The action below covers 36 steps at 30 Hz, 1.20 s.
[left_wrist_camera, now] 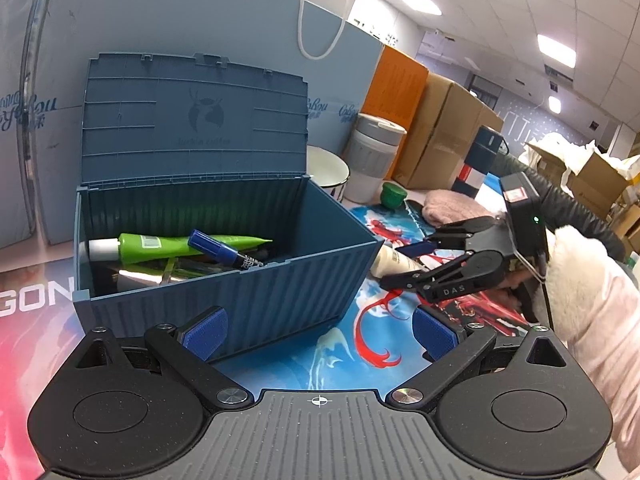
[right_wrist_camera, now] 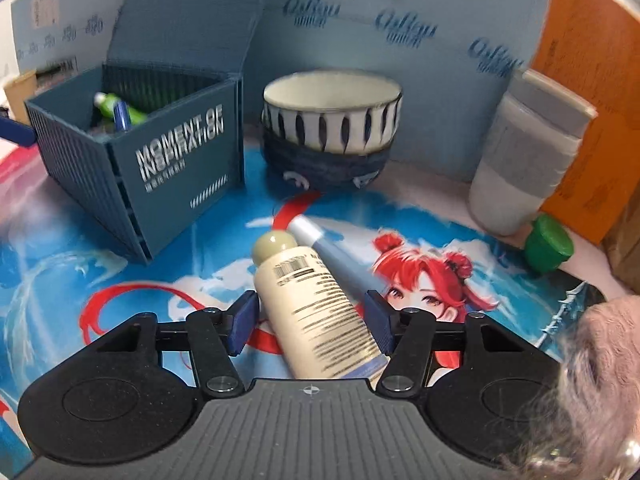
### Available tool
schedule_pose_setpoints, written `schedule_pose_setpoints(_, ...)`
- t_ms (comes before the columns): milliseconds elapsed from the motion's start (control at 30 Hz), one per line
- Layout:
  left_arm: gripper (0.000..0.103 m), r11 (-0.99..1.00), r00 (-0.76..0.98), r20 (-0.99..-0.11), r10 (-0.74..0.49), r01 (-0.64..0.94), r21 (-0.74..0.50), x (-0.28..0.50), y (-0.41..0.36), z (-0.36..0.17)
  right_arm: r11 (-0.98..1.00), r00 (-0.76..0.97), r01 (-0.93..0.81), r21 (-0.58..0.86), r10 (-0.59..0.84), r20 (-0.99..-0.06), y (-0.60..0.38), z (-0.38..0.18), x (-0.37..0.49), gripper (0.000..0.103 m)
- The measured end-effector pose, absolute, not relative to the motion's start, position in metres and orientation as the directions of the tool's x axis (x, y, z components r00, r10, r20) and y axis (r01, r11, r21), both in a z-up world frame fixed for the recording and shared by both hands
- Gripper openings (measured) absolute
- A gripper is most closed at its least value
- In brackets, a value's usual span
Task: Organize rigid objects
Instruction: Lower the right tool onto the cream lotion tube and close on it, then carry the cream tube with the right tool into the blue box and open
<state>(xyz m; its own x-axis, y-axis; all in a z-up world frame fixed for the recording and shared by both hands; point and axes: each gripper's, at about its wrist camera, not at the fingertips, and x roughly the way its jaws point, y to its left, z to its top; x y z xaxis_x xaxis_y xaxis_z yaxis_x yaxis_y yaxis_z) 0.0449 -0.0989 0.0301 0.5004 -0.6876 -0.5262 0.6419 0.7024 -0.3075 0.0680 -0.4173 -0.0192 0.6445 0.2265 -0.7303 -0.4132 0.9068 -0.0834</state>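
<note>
**Cream bottle framed by the right hand-held gripper**

Blue-padded fingers of the right hand-held gripper [right_wrist_camera: 311, 326] are seen on either side of a cream bottle [right_wrist_camera: 316, 312], which lies on its side on the printed mat [right_wrist_camera: 120, 248] covering the counter. Whether the pads press on it cannot be told; the left pad seems to stand just clear, the right pad close against the bottle's edge. The bottle is pale cream with a rounded olive-beige cap pointing away from the camera, a barcode and lines of dark print on its side, and a bluish band at its base. Beside it, touching along its right side, a light blue tube [right_wrist_camera: 340, 258] is laid at a slant.

The left hand-held gripper [left_wrist_camera: 318, 330] is held apart with nothing between its pads, just in front of the blue storage box [left_wrist_camera: 224, 280], whose lid stands open. Inside, one green tube [left_wrist_camera: 168, 242] and one blue marker [left_wrist_camera: 218, 250] are counted — other items beneath them are too dim to name.

Behind the bottle one striped bowl [right_wrist_camera: 332, 120] is set; to the right stand one grey cup [right_wrist_camera: 524, 160] and one green cap [right_wrist_camera: 548, 248]. The bottle lies well apart from the box, to its right.
</note>
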Motion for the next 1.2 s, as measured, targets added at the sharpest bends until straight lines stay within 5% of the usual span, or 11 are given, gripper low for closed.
schedule_pose_setpoints(467,0.1,0.701,0.516,-0.494,-0.7,0.63,-0.334,0.049,-0.086,0.039,0.923,0.704,-0.373,0.094,0.347,-0.619,-0.427,-0.011,0.051,0.04)
schedule_pose_setpoints(900,0.1,0.659,0.54,-0.379,-0.751,0.584,-0.474,0.061,-0.037,0.061,0.835,0.781,-0.542,-0.098,0.457,-0.424,-0.355,0.071,0.022,0.04)
schedule_pose_setpoints(1200,0.102,0.692,0.634,-0.325,-0.702,0.497,-0.523,0.073,0.013,0.075,0.71,0.728,-0.661,-0.243,0.527,-0.439,-0.267,0.078,0.065,0.04)
